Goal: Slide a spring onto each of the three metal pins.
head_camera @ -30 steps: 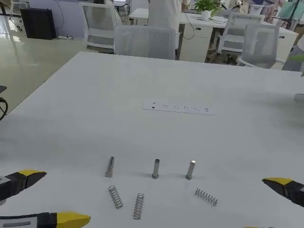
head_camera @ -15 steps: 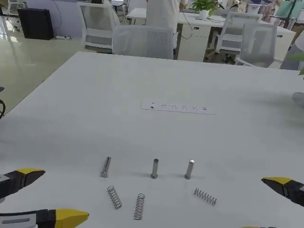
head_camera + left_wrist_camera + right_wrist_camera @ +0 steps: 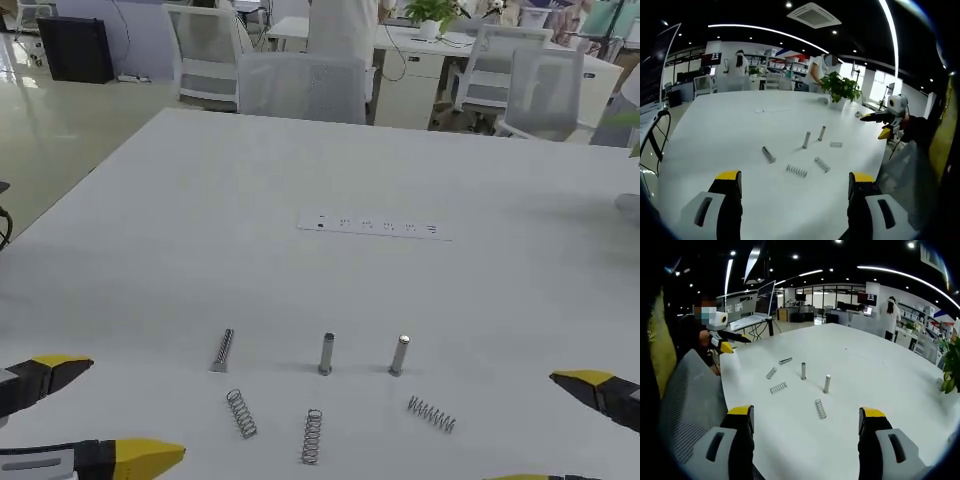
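Observation:
Three metal pins sit in a row near the table's front. The left pin (image 3: 223, 350) lies tipped over, while the middle pin (image 3: 326, 354) and right pin (image 3: 399, 355) stand upright. Three springs lie loose in front of them: left spring (image 3: 241, 413), middle spring (image 3: 312, 436), right spring (image 3: 431, 413). My left gripper (image 3: 105, 412) is open at the bottom left, well short of the springs. My right gripper (image 3: 560, 430) is open at the bottom right, apart from the right spring. The left gripper view shows the fallen pin (image 3: 768, 154) ahead of the left gripper (image 3: 795, 176); the right gripper view shows a spring (image 3: 819, 408) ahead of the right gripper (image 3: 806, 412).
The white table (image 3: 330, 170) carries a flush socket strip (image 3: 375, 226) beyond the pins. Mesh office chairs (image 3: 300, 88) stand at the far edge, with desks and a person behind. A potted plant (image 3: 840, 87) stands at one table end.
The middle spring now lies a little further right than half a second ago. Pins, other springs and both grippers have kept their places; the head camera shifted slightly.

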The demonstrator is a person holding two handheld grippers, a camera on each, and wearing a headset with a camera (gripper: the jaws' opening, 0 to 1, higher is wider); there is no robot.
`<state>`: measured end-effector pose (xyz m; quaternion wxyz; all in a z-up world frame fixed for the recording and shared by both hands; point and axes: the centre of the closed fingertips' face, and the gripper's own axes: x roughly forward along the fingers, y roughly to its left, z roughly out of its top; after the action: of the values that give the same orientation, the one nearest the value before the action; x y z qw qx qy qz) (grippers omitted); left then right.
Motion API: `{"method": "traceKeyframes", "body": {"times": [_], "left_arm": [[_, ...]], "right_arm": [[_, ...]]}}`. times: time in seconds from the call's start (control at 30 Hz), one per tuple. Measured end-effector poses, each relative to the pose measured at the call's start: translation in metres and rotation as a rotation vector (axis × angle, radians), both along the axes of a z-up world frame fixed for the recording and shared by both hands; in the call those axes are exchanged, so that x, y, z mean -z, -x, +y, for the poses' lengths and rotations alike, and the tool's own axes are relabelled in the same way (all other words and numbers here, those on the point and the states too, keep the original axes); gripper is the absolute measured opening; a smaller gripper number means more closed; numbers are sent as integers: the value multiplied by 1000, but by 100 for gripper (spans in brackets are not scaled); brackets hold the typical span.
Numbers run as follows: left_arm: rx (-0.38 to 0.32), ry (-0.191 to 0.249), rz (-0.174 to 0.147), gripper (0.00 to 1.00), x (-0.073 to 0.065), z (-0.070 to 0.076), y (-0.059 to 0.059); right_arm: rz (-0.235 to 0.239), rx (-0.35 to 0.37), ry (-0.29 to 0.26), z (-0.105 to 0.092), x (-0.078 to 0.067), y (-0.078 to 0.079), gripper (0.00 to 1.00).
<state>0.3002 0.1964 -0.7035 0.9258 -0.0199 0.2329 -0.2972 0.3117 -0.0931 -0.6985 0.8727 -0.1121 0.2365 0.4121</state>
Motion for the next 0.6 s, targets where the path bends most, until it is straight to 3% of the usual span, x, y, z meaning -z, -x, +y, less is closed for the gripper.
{"method": "traceKeyframes", "body": {"times": [0.6], "left_arm": [[2,-2,7,84,1,-1,0]], "right_arm": [[7,-5,-2,1,2,1,85]]}}
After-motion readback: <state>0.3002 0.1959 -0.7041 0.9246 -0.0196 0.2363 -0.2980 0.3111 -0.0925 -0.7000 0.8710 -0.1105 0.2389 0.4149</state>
